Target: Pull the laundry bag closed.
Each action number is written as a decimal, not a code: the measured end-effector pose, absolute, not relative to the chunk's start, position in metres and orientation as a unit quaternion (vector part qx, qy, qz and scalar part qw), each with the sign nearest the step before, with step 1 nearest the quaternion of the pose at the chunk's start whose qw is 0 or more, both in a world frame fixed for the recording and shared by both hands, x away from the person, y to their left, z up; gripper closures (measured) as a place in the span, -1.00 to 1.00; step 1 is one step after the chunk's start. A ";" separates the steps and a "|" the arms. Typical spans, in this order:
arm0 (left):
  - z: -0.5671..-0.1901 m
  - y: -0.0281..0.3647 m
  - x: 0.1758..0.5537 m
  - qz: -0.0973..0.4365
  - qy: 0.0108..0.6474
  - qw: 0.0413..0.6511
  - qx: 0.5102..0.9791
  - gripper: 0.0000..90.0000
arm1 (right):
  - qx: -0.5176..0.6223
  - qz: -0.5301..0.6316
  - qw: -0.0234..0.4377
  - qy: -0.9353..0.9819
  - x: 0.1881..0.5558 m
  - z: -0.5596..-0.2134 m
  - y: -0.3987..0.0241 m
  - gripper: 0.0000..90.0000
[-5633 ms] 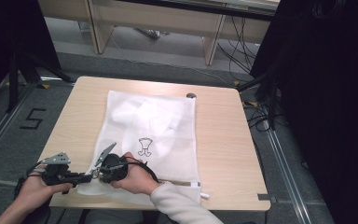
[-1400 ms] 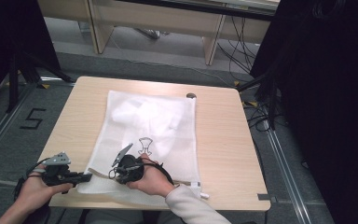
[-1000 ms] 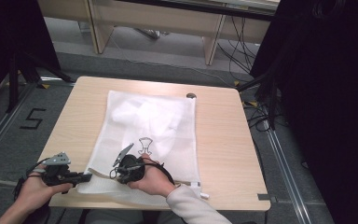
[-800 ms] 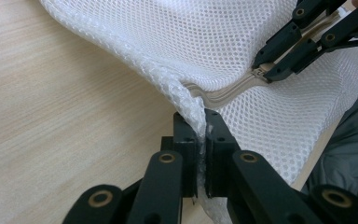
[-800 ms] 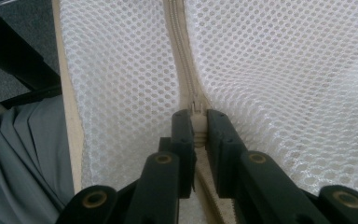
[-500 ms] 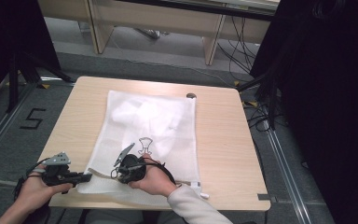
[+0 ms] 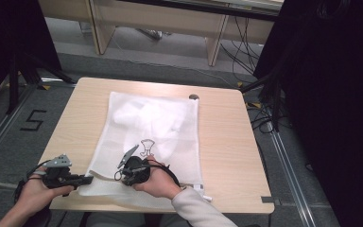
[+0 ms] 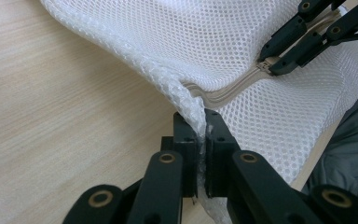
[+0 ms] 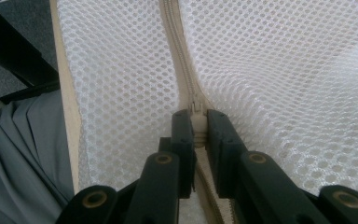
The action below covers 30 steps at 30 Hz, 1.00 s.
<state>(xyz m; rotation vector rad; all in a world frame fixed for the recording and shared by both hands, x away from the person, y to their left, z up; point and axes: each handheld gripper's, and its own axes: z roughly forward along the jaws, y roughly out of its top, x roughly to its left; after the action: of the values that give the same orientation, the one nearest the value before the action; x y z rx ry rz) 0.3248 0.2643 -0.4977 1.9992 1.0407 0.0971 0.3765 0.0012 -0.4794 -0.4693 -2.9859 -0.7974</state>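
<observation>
A white mesh laundry bag (image 7: 170, 142) lies flat on the wooden table (image 7: 227, 142), with white cloth inside and a small black drawing on it. At the bag's near left corner my left gripper (image 7: 87, 179) is shut, and its jaws pinch the mesh edge (image 8: 193, 109) in the left gripper view (image 8: 201, 126). Just to its right, my right gripper (image 7: 117, 177) is shut on the beige zipper pull (image 9: 196, 125) of the zipper track (image 9: 177, 46) along the bag's near edge. The right gripper (image 8: 268, 65) appears at the top right of the left gripper view.
A small dark round object (image 7: 194, 97) sits at the table's far edge. The table's near edge runs just under both hands, with grey clothing (image 9: 18, 163) below it. Cables and desk legs lie on the floor beyond.
Since the earliest frame my right gripper has shifted a little to the right along the bag's near edge. Over the last second nothing has moved.
</observation>
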 end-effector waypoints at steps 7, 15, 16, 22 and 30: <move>-0.498 0.264 0.325 0.039 0.416 0.427 0.802 0.88 | -0.147 -0.257 0.007 -0.955 0.376 -0.478 -0.002 0.83; -0.498 0.264 0.325 0.038 0.416 0.428 0.802 0.88 | -0.150 -0.254 0.008 -0.956 0.377 -0.478 -0.006 0.83; -0.498 0.264 0.325 0.039 0.417 0.428 0.801 0.88 | -0.152 -0.253 0.006 -0.955 0.377 -0.478 -0.006 0.83; -0.497 0.265 0.325 0.042 0.419 0.423 0.802 0.88 | -0.157 -0.248 0.005 -0.956 0.377 -0.477 -0.008 0.83; -0.497 0.265 0.325 0.041 0.419 0.423 0.802 0.88 | -0.154 -0.248 0.006 -0.956 0.378 -0.477 -0.012 0.83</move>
<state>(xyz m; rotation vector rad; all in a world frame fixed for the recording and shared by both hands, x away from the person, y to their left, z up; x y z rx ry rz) 0.3246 0.2646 -0.4971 2.0081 1.0492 0.1031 0.3781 -0.0120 -0.4773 -0.4828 -2.9925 -0.7757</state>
